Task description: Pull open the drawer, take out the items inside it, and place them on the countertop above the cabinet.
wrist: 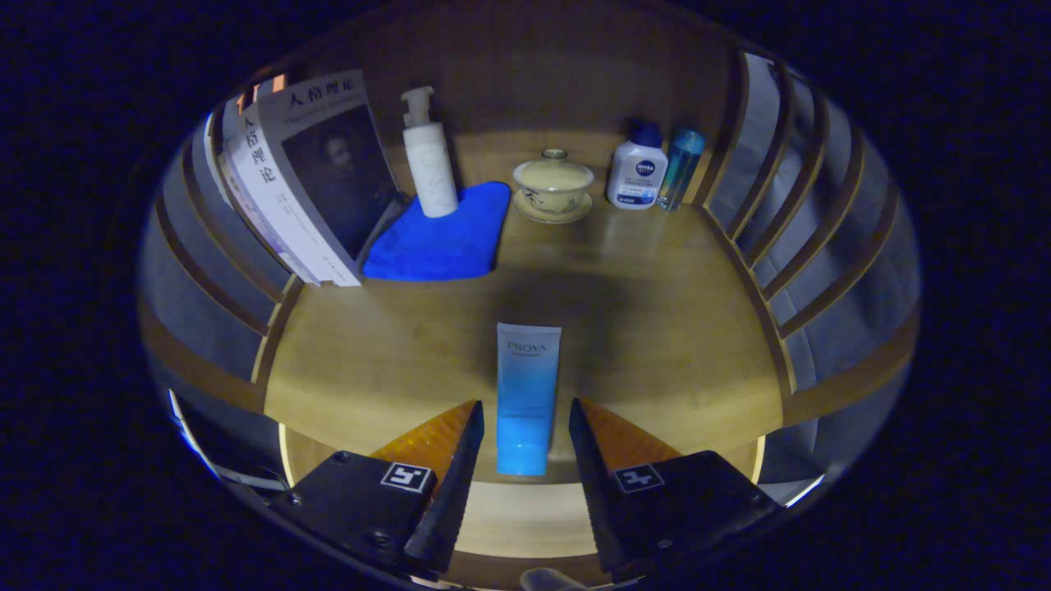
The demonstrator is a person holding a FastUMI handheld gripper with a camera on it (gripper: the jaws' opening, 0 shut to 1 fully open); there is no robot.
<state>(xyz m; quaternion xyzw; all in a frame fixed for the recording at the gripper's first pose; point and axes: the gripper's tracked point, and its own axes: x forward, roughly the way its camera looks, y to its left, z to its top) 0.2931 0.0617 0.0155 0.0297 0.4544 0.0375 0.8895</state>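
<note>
tube (527,394) lies flat on the wooden table (657,328) in the lower middle of the frame, cap end toward the camera, its lower part sitting between the two fingers of the tool (526,414). the fingers stand apart, each with a gap to the tube, so nothing is clamped. judging by this, the step in hand is either setting the tube down on the table or just letting go of it; which one cannot be told.

along the back, in the upper part of the frame: books (304,180) leaning at upper left, a white pump bottle (429,156) standing on a blue cloth (447,234), a lidded cup on a saucer (553,185) in the upper middle, then a white bottle (637,171) and a slim teal bottle (680,168) just beside it.

if the tube is placed, the next move calls for drawing straight back without nudging it, then returning to the drawer.
</note>
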